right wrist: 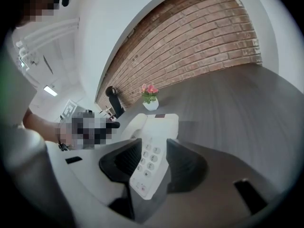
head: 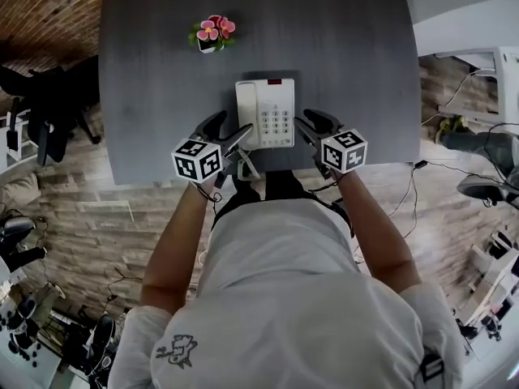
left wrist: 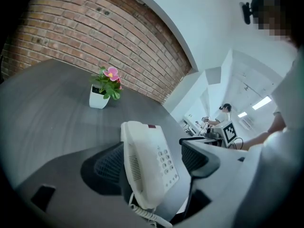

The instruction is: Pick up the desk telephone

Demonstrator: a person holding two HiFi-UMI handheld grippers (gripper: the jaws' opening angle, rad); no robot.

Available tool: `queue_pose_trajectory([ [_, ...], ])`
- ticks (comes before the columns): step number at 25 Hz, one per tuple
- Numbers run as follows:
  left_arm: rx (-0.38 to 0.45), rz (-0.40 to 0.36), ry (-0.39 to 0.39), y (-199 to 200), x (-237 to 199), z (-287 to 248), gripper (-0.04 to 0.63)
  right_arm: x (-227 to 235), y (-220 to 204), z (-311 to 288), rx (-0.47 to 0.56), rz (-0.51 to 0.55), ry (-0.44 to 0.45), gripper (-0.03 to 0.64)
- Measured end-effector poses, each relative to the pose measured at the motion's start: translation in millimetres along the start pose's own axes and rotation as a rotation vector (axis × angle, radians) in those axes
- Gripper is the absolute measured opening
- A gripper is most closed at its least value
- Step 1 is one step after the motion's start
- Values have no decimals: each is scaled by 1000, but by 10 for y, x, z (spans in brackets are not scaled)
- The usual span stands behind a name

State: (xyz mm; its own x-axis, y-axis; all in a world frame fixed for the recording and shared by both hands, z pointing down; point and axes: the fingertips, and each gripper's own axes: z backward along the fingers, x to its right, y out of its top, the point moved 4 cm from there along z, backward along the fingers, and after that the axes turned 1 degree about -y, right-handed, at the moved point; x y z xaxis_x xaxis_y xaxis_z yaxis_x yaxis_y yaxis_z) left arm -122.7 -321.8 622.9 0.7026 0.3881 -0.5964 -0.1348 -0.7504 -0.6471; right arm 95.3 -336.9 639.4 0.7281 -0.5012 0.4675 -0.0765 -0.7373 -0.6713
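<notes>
Left gripper (head: 233, 128), right gripper (head: 309, 125), tilted down, flanking telephone (head: 266, 108)

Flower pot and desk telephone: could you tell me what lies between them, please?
Only bare table, from flower pot to desk telephone; the head view shows it.

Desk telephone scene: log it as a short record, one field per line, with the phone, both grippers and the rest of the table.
telephone: white desk telephone, flat on the grey table, near its front edge
left gripper: jaws apart, by the phone's left side
right gripper: jaws apart, by the phone's right side
lifted: not yet
also on table: potted pink flowers, beyond the phone
</notes>
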Motion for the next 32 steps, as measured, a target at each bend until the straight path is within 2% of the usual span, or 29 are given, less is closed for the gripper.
queue_pose_trajectory([
  [6,-3,62,-1,-96,-190,-115,393,166,-151,-132,-34,-36,11,163],
  [20,-23,183,-108,-316,-337,-375,396,278,-417,-335,-100,-126,80,130],
  [27,-43,200,-128,-385,-354,-443,390,282,-421,-387,-104,-174,134,122],
  [32,-45,223,-146,-419,-369,-458,352,259,-414,-407,-104,-200,161,113],
])
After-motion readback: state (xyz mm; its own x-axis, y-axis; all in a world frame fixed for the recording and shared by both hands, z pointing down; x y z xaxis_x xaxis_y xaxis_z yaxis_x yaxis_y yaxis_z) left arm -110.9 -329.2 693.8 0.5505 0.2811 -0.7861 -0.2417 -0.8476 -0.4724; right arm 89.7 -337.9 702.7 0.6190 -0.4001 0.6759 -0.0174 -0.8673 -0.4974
